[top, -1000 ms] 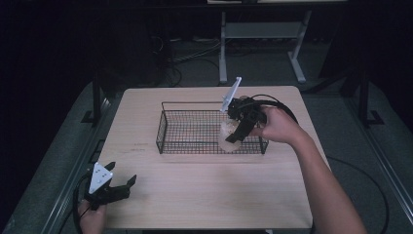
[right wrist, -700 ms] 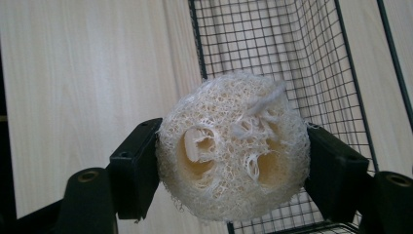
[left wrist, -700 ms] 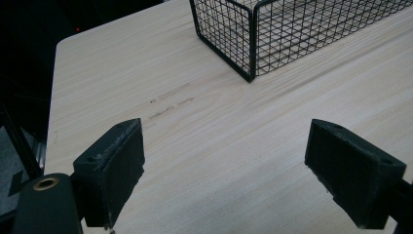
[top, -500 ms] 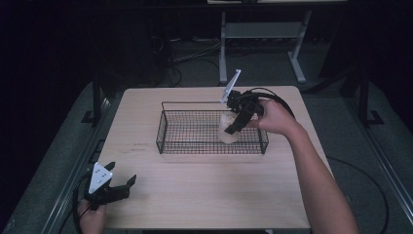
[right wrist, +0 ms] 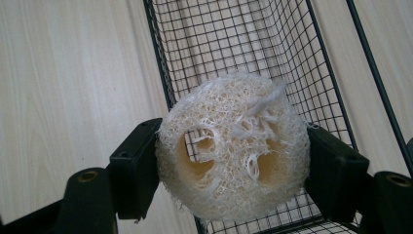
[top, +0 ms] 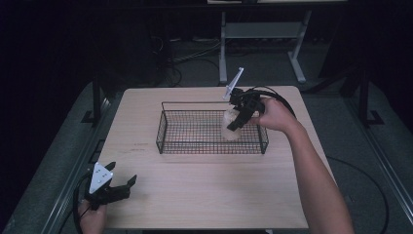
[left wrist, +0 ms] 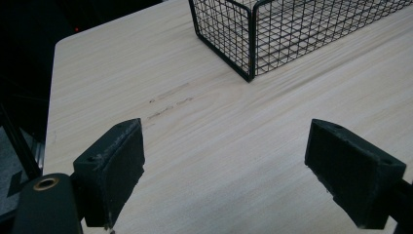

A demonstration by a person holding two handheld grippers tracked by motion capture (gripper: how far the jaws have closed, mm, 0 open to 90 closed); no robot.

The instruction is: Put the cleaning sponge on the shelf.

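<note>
A pale, fibrous loofah piece (right wrist: 234,151) with hollow channels is pinched between the two black jaws of my right gripper (right wrist: 233,168), which is shut on it. In the high view the loofah (top: 229,132) hangs over the right end of a black wire basket (top: 204,144), with the right gripper (top: 234,124) tilted down into it. Below the loofah I see the basket's mesh floor (right wrist: 243,39). My left gripper (top: 119,187) rests near the table's front left corner. Its jaws stand wide open (left wrist: 224,165) with nothing between them, facing the basket's corner (left wrist: 229,34).
The light wooden table (top: 204,195) has bare room in front of and left of the basket. A cable loops behind the right hand (top: 272,114). Dark floor and a white metal stand (top: 263,34) lie beyond the far edge.
The right gripper has shifted slightly left over the basket's right end with the loofah in it. The left gripper has stayed put.
</note>
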